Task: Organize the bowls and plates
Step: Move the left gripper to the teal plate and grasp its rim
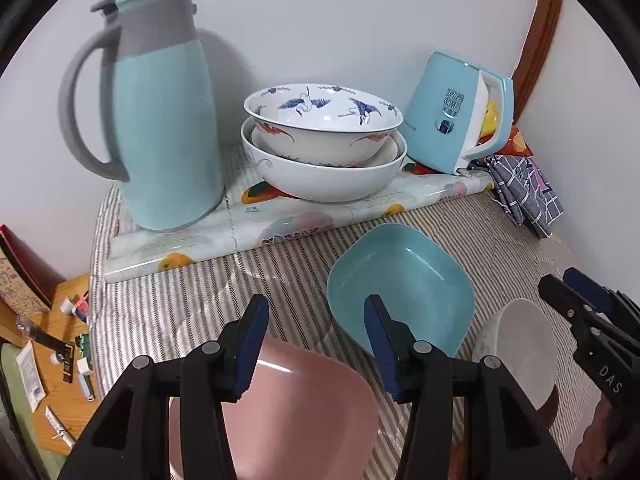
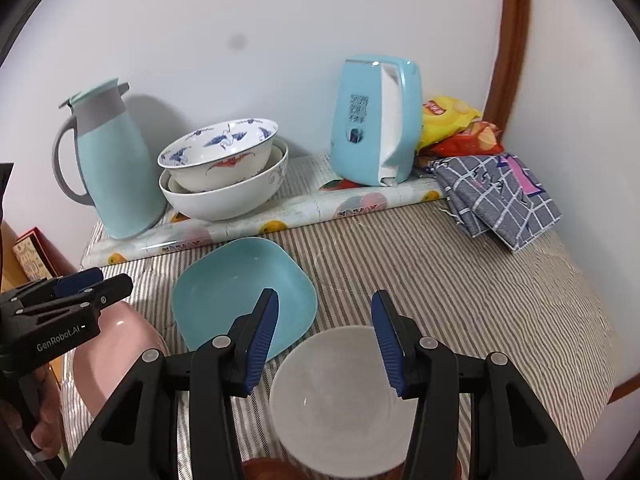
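Bowls [image 1: 324, 140] stacked between jug [image 1: 160, 120] and kettle [image 1: 452, 116].

Our left gripper [image 1: 316, 344] hangs with its jaws apart over the striped counter [image 1: 168, 308], nothing between them. Under it we see a pink plastic bowl [image 1: 304, 408]; just beyond sits a square turquoise plastic dish [image 1: 404, 280], and a grey round bowl [image 1: 524, 352] lies to the right. The right gripper [image 1: 576, 300] enters from the right edge. Further back stand two nested white porcelain bowls [image 1: 324, 152], a tall turquoise thermos jug [image 1: 160, 120] and a turquoise electric kettle [image 1: 452, 116].
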Motion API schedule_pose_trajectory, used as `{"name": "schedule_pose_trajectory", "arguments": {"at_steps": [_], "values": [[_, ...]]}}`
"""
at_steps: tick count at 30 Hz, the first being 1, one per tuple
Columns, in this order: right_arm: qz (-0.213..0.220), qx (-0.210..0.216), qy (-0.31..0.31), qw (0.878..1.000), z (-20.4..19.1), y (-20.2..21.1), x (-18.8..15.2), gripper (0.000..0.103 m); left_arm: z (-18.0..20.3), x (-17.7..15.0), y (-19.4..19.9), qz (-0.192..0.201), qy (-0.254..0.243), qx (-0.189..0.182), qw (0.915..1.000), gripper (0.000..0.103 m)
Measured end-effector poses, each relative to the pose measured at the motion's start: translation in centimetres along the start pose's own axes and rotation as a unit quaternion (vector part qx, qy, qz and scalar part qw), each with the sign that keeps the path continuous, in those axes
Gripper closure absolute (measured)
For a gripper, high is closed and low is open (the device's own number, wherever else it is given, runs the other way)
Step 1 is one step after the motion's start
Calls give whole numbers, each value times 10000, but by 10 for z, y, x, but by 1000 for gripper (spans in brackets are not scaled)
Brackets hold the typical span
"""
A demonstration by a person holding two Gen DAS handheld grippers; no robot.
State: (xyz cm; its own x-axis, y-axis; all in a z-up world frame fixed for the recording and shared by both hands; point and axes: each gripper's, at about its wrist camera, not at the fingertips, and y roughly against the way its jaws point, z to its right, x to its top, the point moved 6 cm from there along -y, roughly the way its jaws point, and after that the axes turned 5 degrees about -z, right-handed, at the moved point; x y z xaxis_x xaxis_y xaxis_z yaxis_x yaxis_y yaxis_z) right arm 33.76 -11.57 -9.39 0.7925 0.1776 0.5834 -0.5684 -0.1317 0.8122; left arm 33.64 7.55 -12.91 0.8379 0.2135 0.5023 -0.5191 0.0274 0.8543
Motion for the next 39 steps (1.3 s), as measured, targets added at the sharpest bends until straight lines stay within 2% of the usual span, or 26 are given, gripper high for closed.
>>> {"name": "schedule_pose_trajectory", "arguments": {"at_steps": [6, 15, 24, 29, 36, 39], "values": [[-405, 184, -53, 9990, 5, -36, 1, 57, 2, 5, -27, -236, 66, -142, 9996, 55], [-862, 271, -21, 9959, 7, -76, 1, 69, 11, 12, -54, -384, -53, -187, 9991, 55], [-1115, 353, 101, 9931, -3, -99, -2, 71, 13, 13, -73, -574, -82, -180, 9982, 55], [-1214, 319, 107, 9920, -4, -107, -1, 76, 16, 11, -83, -642, -182, -173, 9976, 56], [-1308, 225, 282, 9907, -10, -116, -3, 84, 19, 9, -90, -761, -187, -200, 9967, 74], [-1344, 196, 320, 9902, -12, -121, -4, 91, 23, 8, -93, -833, -241, -252, 9959, 83]]}}
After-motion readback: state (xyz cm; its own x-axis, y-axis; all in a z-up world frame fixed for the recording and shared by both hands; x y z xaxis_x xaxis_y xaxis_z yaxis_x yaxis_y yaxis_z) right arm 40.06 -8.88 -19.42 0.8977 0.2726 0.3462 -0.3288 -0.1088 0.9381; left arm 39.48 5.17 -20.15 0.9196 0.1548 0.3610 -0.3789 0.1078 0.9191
